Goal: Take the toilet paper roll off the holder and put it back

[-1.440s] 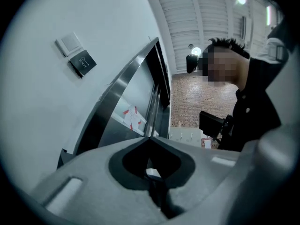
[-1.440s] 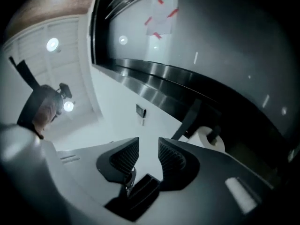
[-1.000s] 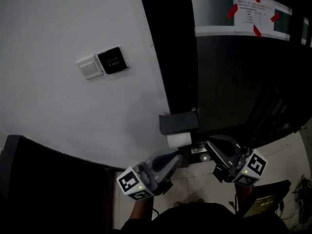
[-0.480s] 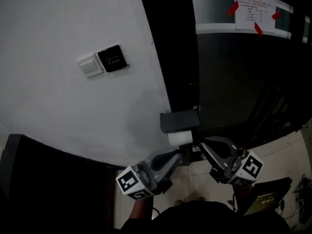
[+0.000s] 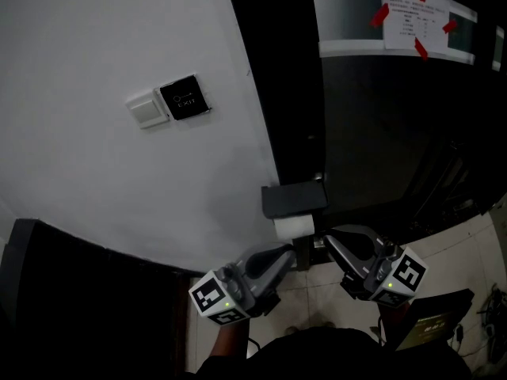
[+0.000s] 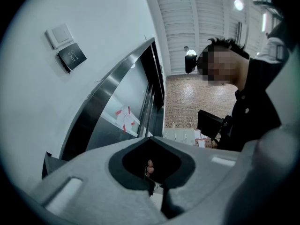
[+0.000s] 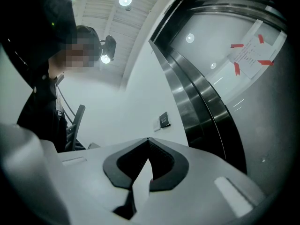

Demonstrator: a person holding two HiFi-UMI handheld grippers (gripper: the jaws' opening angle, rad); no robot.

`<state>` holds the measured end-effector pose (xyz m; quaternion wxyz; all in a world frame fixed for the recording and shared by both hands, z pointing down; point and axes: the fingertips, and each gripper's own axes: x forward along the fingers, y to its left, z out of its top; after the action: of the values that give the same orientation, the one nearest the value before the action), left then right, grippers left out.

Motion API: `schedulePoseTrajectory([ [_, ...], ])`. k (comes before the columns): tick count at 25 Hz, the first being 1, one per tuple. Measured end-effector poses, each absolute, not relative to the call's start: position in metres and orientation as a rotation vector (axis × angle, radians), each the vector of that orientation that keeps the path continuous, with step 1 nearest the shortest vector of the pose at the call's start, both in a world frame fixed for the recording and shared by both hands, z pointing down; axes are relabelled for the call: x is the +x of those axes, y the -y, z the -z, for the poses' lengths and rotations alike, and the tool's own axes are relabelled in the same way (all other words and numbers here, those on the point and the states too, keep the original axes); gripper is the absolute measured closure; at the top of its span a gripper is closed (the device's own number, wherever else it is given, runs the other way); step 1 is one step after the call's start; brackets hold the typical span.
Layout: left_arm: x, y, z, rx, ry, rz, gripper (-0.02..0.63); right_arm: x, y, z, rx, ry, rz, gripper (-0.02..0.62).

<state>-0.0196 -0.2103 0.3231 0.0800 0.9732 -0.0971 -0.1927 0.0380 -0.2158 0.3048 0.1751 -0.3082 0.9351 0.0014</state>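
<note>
Holding left gripper point(image 5: 290, 252) and right gripper point(image 5: 332, 237) shut, empty, lower centre — poised just below roll point(image 5: 292, 227), seated under holder point(image 5: 294, 198) — fits pre-removal or replaced.

Two grippers in all, left gripper point(image 5: 290, 252) and right gripper point(image 5: 333, 236), each bearing one marker cube, so two cubes: left cube point(image 5: 214, 299) and right cube point(image 5: 405, 274). One toilet paper roll point(image 5: 291, 226) and one dark holder point(image 5: 293, 198). Two wall plates side by side: one white switch point(image 5: 148, 111), one black panel point(image 5: 185, 98). One dark door point(image 5: 380, 133), with one paper notice point(image 5: 412, 18) on it — fixed by four strips of red tape point(image 5: 379, 14). One person point(image 6: 243, 102), seen in both gripper views — counted once
</note>
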Motion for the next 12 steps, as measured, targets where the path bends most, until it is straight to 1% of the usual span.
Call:
schedulePoseTrajectory([
  [12, -0.0226, 0.2136, -0.3262, 2.897, 0.300, 0.579, 0.606, 0.0347, 0.2181, -0.3111, -0.878, -2.651, 0.023, 0.594],
])
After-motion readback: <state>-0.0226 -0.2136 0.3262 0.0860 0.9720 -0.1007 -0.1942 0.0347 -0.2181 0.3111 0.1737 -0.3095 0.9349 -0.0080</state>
